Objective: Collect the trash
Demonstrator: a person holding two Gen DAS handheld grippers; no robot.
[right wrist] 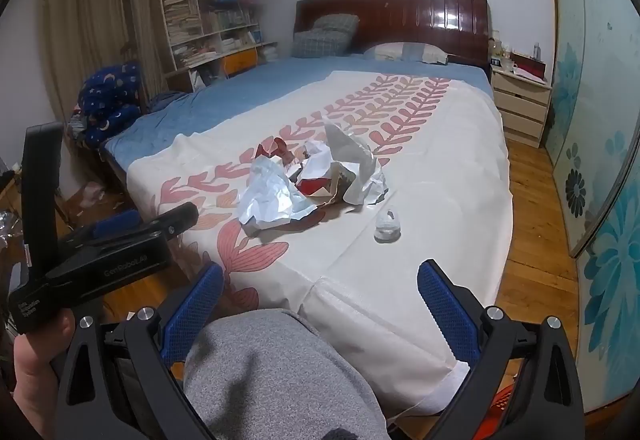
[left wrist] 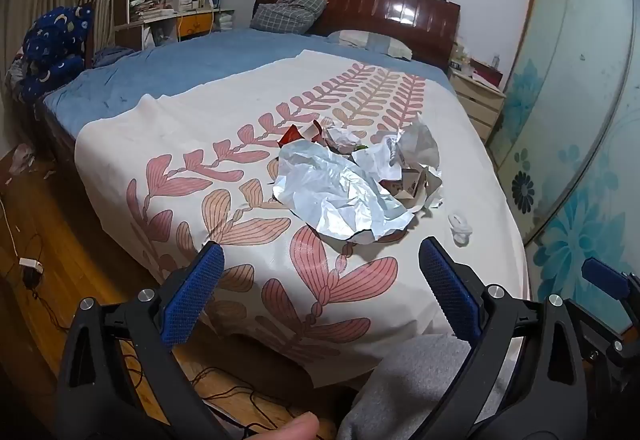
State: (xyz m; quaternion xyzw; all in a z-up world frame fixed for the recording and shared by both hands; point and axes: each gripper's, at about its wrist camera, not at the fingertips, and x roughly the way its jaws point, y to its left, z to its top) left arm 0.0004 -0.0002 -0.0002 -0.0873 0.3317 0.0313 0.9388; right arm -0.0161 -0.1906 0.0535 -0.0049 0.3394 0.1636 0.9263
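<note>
Both grippers hang at the near edge of the bed (left wrist: 120,96), tilted down toward it, and nothing is picked up yet. The left gripper (left wrist: 320,272) has its fingers (left wrist: 192,300) spread as wide as they go, empty; the right gripper (right wrist: 320,288) is the same, wide open, nothing between its blue pads. The trash pile (left wrist: 352,184) sits mid-bed on the leaf-print sheet (left wrist: 224,128): a big crinkled silver-white wrapper (left wrist: 340,200) on the near side, red packaging (left wrist: 294,134) and crumpled paper behind it. A small clear scrap (right wrist: 387,226) lies apart, nearer and to the right of the heap. Best approach, I'd say: reach in over the sheet, take the big wrapper by a raised fold so the fingers don't pinch the bedding, and let the right gripper sweep up that stray scrap. Light foil may slip or spring open, so close firmly on a bunched part
</note>
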